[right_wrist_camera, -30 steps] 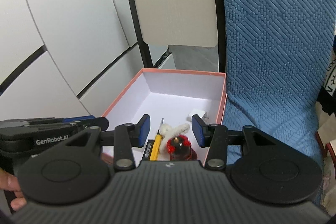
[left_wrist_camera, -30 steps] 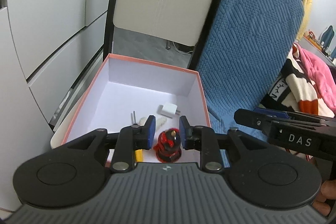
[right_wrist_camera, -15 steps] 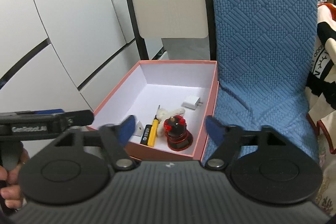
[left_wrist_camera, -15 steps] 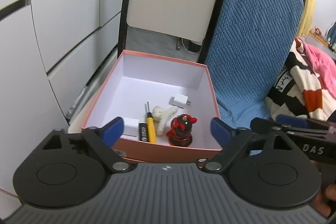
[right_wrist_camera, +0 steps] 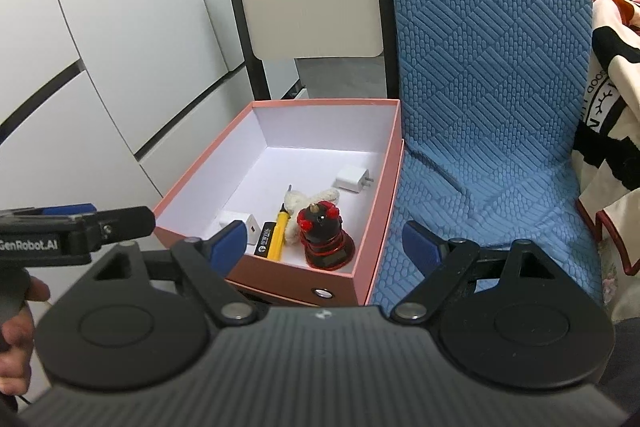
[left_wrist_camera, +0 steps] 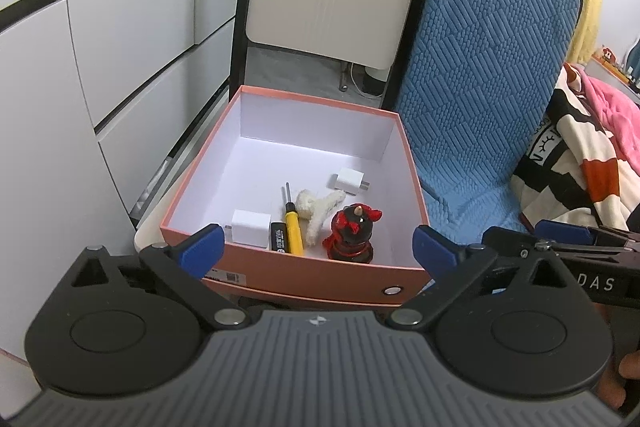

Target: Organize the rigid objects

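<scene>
Both grippers are spread wide and holding nothing: the left gripper (left_wrist_camera: 317,247) has its blue pads far apart, framing the near wall of the box, and the right gripper (right_wrist_camera: 325,239) is just as wide, hanging in front of the same box. The pink-orange box (left_wrist_camera: 192,187) is white inside and everything sits toward its near end. The red and black figurine (left_wrist_camera: 352,233) stands upright near the front wall, with a fluffy white hair claw (left_wrist_camera: 320,205) lying just behind and left of it, touching or nearly so, hard to say from here. The yellow screwdriver (left_wrist_camera: 291,221) lies right beside the claw with its metal tip pointing to the back of the box, a small black lighter-looking thing (left_wrist_camera: 279,237) is tucked against its handle, and a white charger cube (left_wrist_camera: 250,222) sits left of that. A second white charger plug (left_wrist_camera: 347,183) lies on its own further back, prongs pointing right. A blue textured cover (right_wrist_camera: 492,75) sits right beside the box.
</scene>
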{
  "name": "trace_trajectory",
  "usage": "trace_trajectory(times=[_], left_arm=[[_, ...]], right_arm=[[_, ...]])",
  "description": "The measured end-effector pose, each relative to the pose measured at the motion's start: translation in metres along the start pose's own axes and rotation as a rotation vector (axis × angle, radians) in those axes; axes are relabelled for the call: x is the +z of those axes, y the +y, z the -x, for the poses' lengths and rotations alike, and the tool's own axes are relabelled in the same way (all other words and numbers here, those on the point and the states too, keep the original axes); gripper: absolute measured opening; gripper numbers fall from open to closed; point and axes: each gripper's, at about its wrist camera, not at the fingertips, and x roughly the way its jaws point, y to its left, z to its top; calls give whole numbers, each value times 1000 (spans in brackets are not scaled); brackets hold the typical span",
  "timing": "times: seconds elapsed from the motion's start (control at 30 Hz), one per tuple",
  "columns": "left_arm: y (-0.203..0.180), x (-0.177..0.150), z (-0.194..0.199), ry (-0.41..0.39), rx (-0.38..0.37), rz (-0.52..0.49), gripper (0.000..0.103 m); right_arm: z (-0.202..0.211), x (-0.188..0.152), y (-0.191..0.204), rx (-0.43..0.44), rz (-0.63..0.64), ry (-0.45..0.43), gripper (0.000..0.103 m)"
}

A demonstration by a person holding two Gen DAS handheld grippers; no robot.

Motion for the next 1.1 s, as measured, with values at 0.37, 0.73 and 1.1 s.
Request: trace_trajectory(times=[0.37, 0.73, 1.1], left_arm=[[-4, 3, 7, -11, 26, -23, 102], [-1, 3, 8, 1, 31, -5, 103], [-2, 1, 9, 3, 22, -2, 103]], right_arm=[[7, 0, 5, 12, 10, -10, 86], [7, 0, 3, 1, 14, -13, 86], [8, -1, 4, -2, 11, -13, 86]])
